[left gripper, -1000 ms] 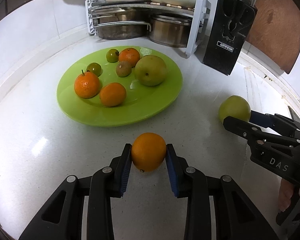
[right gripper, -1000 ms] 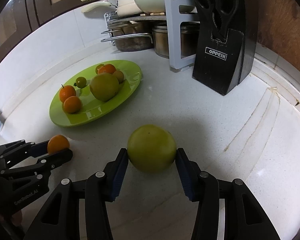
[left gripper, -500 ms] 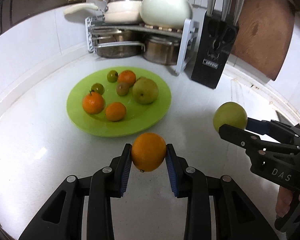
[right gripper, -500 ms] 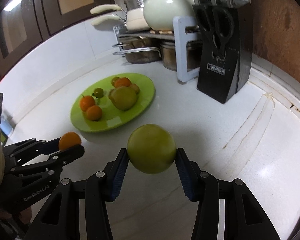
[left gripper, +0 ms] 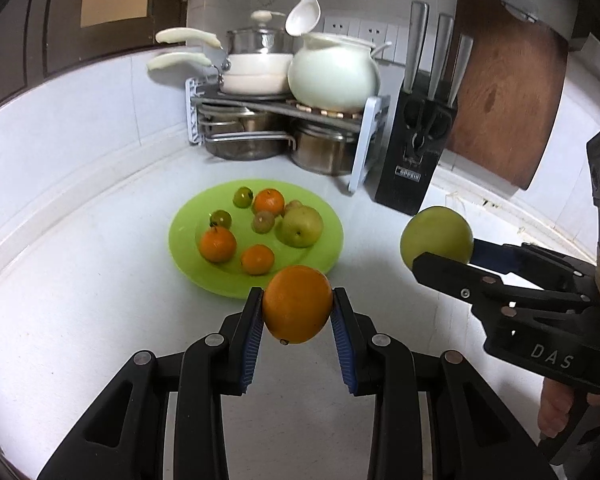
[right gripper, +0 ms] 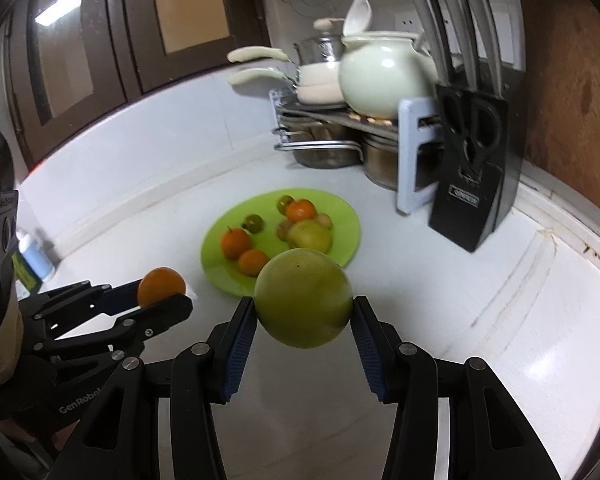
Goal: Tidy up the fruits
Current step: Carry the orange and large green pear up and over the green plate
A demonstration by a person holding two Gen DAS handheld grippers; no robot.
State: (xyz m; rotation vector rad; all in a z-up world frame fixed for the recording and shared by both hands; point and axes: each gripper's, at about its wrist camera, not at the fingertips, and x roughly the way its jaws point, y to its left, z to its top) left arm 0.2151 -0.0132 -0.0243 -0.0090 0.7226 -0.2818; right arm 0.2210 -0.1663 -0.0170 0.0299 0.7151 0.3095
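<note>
My left gripper [left gripper: 297, 312] is shut on an orange [left gripper: 297, 303] and holds it above the white counter, in front of the green plate [left gripper: 332, 248]. My right gripper [right gripper: 303, 314] is shut on a large green fruit [right gripper: 303, 298], also held in the air. In the left wrist view the right gripper [left gripper: 440, 256] shows at the right with the green fruit [left gripper: 436, 236]. In the right wrist view the left gripper [right gripper: 168, 296] shows at the left with the orange [right gripper: 161, 285]. The plate [right gripper: 348, 236] holds several small oranges, small green fruits and a green apple [left gripper: 301, 226].
A pot rack [left gripper: 276, 120] with pans and a white pot [left gripper: 334, 76] stands behind the plate. A black knife block [left gripper: 414, 152] and a wooden cutting board [left gripper: 504, 100] stand at the back right. A small bottle [right gripper: 36, 256] stands at the far left.
Both grippers have risen and pulled back from the counter with their fruit; the plate and rack now look smaller and farther away.
</note>
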